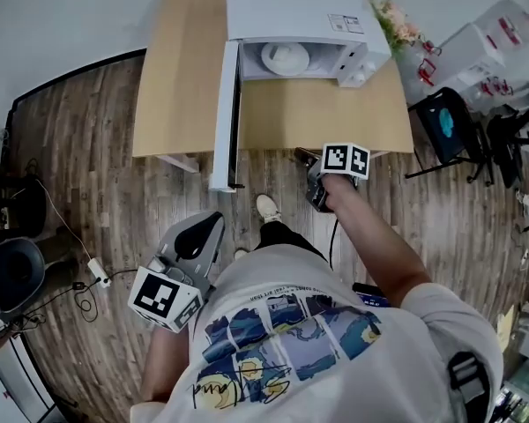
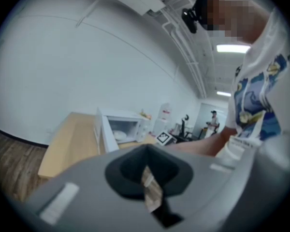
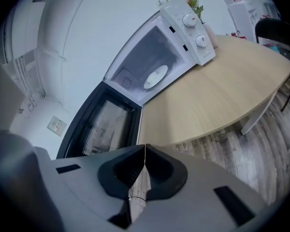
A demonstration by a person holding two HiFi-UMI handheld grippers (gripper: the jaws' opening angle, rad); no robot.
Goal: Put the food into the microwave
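A pale wooden tabletop [image 1: 185,104] stood on a wood-plank floor, with a white microwave [image 1: 282,7] at its far edge. No loose food showed on the tabletop's surface. The microwave's door [image 1: 225,113] was swung fully open toward the person, past the near edge of the tabletop. Inside the lit cavity lay a white round dish [image 1: 285,57], sitting about centrally on the cavity floor. Whether food lay on the dish could not be made out. Judging by this, the loading step looked done, since the only candidate for the food was already in the microwave. What seemed left was shutting the door, which stood untouched. The person stood just short of the tabletop and held both tools well back from the microwave. The right gripper [image 3: 144,153] hung near the tabletop's near edge, beside the open door, aimed toward the cavity. Its jaws were pressed together with nothing between them. The left gripper [image 2: 146,153] hung lower, close to the person's body and well apart from the tabletop. It was likewise closed and empty.
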